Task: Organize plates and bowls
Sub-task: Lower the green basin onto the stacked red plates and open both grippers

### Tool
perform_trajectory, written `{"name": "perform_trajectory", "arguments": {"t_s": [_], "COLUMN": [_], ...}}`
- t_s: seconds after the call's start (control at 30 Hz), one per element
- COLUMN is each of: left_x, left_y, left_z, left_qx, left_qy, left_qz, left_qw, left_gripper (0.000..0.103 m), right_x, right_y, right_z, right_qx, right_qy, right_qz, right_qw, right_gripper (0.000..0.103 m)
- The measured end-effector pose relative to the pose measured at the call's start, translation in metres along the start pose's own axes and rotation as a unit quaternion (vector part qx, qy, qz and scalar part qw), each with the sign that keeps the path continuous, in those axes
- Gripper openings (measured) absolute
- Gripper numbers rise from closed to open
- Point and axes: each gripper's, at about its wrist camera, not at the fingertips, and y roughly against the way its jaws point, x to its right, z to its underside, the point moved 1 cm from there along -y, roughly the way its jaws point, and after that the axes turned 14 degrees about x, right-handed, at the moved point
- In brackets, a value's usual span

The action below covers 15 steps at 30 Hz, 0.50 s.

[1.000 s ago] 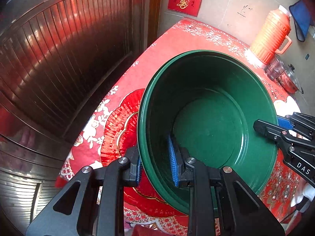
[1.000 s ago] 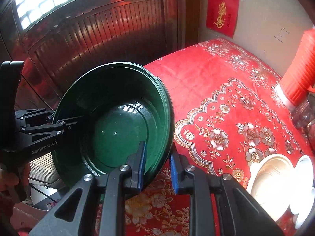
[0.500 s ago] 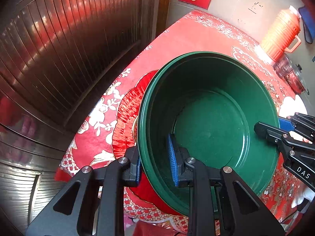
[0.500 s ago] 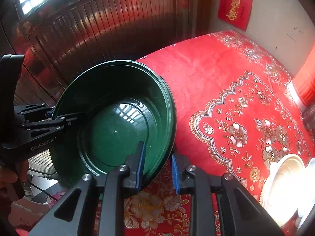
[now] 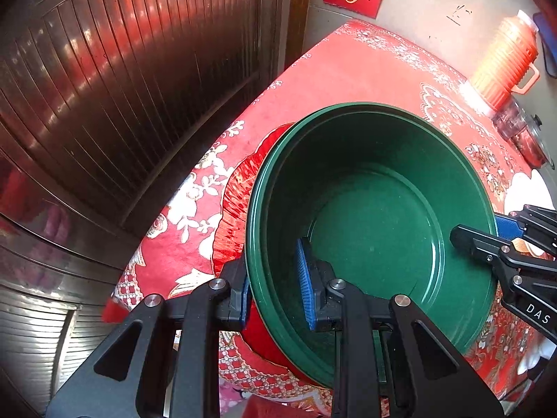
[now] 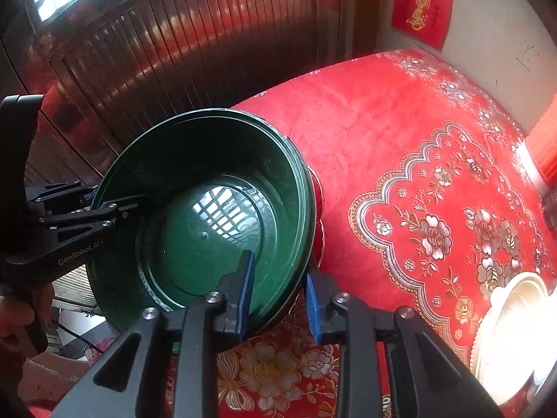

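Left claw (image 5: 275,287) clamps the near rim of the deep, round green plastic basin (image 5: 376,230), which sits at the near left corner of the tabletop (image 6: 400,132) on a red cloth. Right claw (image 6: 278,296) straddles the opposite rim, its jaws opening, the outer pad (image 6: 312,308) clear of the wall.

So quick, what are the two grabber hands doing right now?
Left gripper: shut on the green basin rim.
Right gripper: jaws opening, basin rim between them, outer pad already off it.
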Motion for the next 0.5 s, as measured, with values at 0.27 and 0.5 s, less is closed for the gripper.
{"name": "perform_trajectory", "arguments": {"t_s": [0.27, 0.5], "left_x": [0.0022, 0.0014], "left_y": [0.0043, 0.008], "left_z": [-0.004, -0.0036], "left_qx": [0.025, 0.034], "left_qy": [-0.005, -0.01], "left_qz": [-0.014, -0.026], "left_qw": [0.9996, 0.999], "left_gripper": [0.024, 0.024], "right_x": [0.0031, 0.0004], "right_y": [-0.0019, -0.0032], "right_z": [0.0002, 0.0019], "right_qx": [-0.001, 0.002], "right_qy": [-0.017, -0.024], "right_qz": [-0.008, -0.013], "right_qw": [1.0, 1.0], "right_gripper": [0.03, 0.035]}}
